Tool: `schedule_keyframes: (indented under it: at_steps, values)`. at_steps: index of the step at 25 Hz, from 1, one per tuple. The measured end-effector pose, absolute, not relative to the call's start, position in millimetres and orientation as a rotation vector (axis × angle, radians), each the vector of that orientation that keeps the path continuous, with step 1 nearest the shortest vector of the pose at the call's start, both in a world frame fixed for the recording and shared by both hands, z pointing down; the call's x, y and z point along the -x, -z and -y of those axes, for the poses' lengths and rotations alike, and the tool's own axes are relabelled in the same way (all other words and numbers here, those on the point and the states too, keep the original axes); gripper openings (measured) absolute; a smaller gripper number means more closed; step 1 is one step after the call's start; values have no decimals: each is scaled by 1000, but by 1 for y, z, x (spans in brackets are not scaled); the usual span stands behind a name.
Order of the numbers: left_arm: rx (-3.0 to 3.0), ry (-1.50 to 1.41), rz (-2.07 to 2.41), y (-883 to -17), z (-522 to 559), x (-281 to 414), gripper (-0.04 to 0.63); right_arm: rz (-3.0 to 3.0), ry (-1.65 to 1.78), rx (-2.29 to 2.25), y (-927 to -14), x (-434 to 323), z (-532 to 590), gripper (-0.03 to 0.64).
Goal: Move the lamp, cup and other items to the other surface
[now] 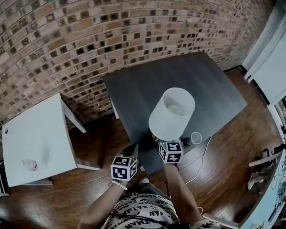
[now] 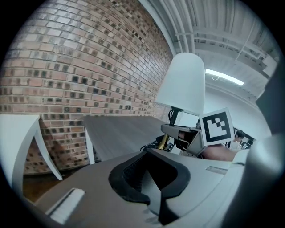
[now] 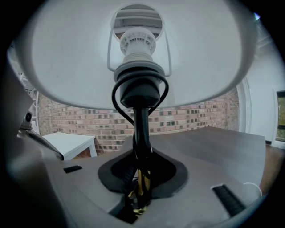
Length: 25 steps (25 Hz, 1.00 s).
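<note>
Head view: white-shaded lamp [image 1: 171, 113] at frame centre, over the dark table's [image 1: 202, 86] near edge; right gripper [image 1: 167, 145] under the shade, left gripper [image 1: 130, 151] lower left.
Left gripper view: jaws together, empty.
Right gripper view: jaws clamped on black stem [image 3: 141, 129].

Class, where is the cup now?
In the head view, the cup stands at the near edge of the dark table, just right of the lamp.

Brick wall [image 1: 66, 26], dark table [image 1: 197, 85], white table [image 1: 37, 130] (glossy wood floor [image 1: 81, 190]).
</note>
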<state>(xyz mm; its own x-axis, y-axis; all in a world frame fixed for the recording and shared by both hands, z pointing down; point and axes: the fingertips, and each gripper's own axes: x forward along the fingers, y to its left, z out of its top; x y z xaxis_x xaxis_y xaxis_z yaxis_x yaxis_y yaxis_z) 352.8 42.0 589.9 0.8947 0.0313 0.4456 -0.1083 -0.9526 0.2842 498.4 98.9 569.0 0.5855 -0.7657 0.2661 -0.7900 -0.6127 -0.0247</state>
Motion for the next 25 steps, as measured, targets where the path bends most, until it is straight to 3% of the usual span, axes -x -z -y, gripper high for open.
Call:
schedule_keyframes:
  at_steps: [20,25]
  values:
    - [-2635,-548,733,-573,140,-15,0,1964,-262,-2279,-507,-179,163,81]
    - [-2539,-508,897,-575,169,43,0,2109,-256,-2128,-507,-123,230,81]
